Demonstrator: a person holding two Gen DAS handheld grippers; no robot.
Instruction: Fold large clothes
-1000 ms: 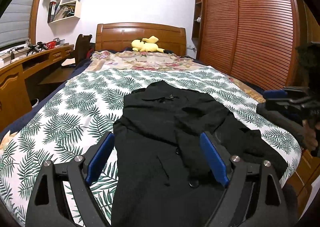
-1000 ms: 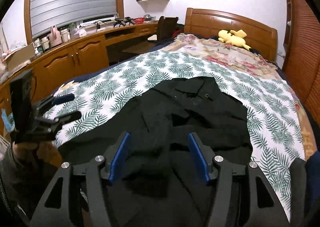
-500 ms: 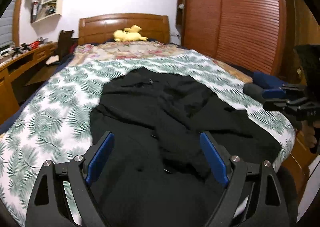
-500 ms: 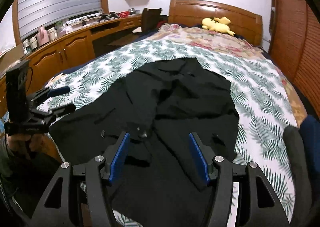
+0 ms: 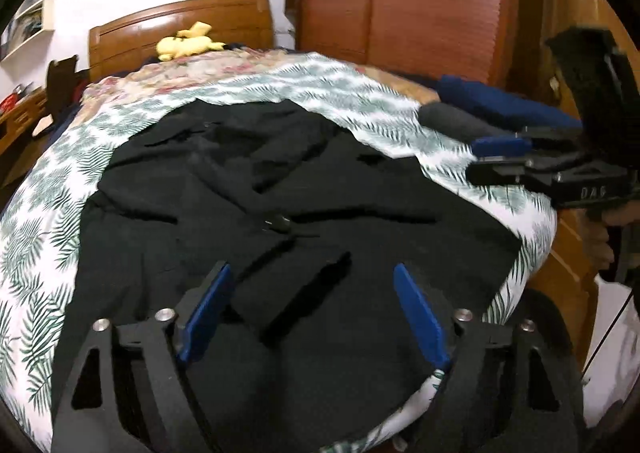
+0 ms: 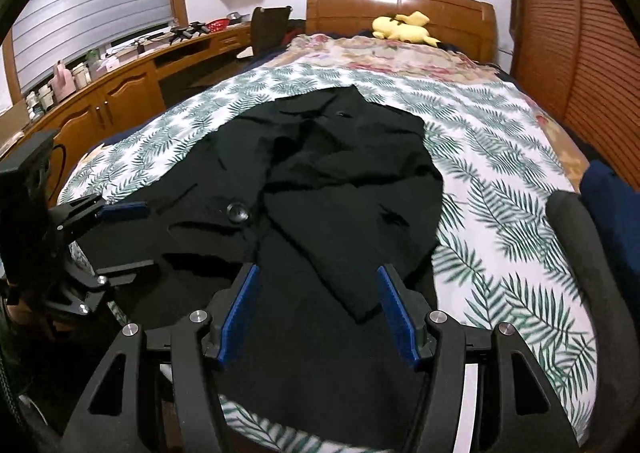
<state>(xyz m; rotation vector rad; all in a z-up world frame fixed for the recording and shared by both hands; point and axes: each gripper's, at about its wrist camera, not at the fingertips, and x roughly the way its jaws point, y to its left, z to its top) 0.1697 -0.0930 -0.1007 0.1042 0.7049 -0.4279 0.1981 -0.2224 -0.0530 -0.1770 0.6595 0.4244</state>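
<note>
— Black wool, by the look of it. That coat [image 6: 320, 189] is lying spread on the bed [image 6: 500, 181], collar toward the headboard [image 6: 400, 5], hem hanging over the near edge.

— Heavy thing?

— I'd guess so. It looks thick, it drapes in broad soft folds rather than fine creases, and a sleeve lies crossed over the front. It should be limp but weighty: lift one corner and the rest will likely drag and sag.

— And the grippers?

— Both over the near end, tilted down at the cloth. The left gripper [image 5: 316, 313] has its jaws apart; they have just been closing a little, but the blue pads aren't pressing on anything, only coat lying beneath them. The right gripper [image 6: 318, 313] also stands with jaws apart, nothing pinched, above the flap of sleeve or front panel near the hem.

— Where would you take hold?

— At an edge, not in the middle. Probably the hem corners or the side seams, one gripper each, well apart, so the weight is shared and the fold stays straight. A pinch through one layer might slip, since this kind of cloth looks smooth; a doubled edge would hold better.

— Anything to mind?

— The big button [image 6: 238, 212] in the front. I'd keep the pads off it; it would make a poor, slippery grip.
</note>
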